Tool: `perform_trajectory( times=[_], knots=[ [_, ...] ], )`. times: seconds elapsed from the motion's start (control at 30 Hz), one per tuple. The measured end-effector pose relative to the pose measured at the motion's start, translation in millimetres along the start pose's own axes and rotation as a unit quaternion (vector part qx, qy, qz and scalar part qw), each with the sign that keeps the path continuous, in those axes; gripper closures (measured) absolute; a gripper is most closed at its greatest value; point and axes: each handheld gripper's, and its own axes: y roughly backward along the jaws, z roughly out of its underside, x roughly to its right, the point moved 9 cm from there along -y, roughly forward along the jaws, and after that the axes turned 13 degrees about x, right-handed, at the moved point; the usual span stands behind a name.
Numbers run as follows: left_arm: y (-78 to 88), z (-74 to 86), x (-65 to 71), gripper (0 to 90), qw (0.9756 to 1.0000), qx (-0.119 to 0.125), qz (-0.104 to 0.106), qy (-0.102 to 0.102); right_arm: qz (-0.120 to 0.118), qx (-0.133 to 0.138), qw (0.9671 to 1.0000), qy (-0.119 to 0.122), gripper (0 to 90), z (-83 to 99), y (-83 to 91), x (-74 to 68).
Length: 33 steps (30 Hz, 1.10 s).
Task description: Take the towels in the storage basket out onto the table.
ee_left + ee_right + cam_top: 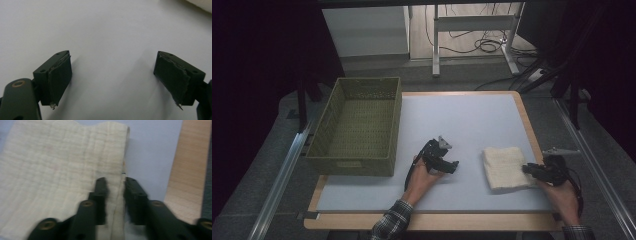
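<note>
On the right side of the table (pixel 422 220), a folded cream cloth (pixel 504 167) lies flat on the pale blue mat (pixel 462 125). My right gripper (pixel 529 169) is at the cloth's right edge, down near the corner closest to me. In the right gripper view, my two black jaws stand a little apart, one on each side of the cloth's (pixel 57 170) edge. There is a thin gap with a strip of cloth in it. The picture is a bit blurry, and I cannot tell for sure if the pads press on the cloth.

My left gripper (pixel 454 165) is in the middle of the mat, well apart from the cloth, and it points toward it. In the left gripper view, my left gripper (pixel 113 80) has its jaws spread wide, with just bare mat (pixel 100 30) between them. A small bit of the cloth (pixel 202 3) peeks in at the top corner.

A green woven basket (pixel 357 125) sits at the left side of the table, past my left hand (pixel 422 177).
</note>
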Motion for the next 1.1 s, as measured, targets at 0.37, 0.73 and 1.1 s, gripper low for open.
perform_trajectory(
  times=[0.37, 0.73, 1.1],
  knots=[
    [0.0, 0.1, 0.0, 14.8, 1.0000, 0.000, 0.000, -0.001, -0.038, 0.022, 0.9990, -0.004, 87.1, -19.8, 14.5, -22.4],
    [-0.1, 0.0, -0.1, 14.9, 1.0000, 0.001, -0.001, 0.000, -0.109, 0.031, 0.9925, 0.047, 87.2, -62.2, -4.6, -98.3],
    [0.2, 0.1, -0.1, 14.9, 1.0000, 0.000, 0.000, -0.001, -0.119, 0.035, 0.9885, 0.086, 87.1, -83.7, -10.6, -141.7]
  ],
)
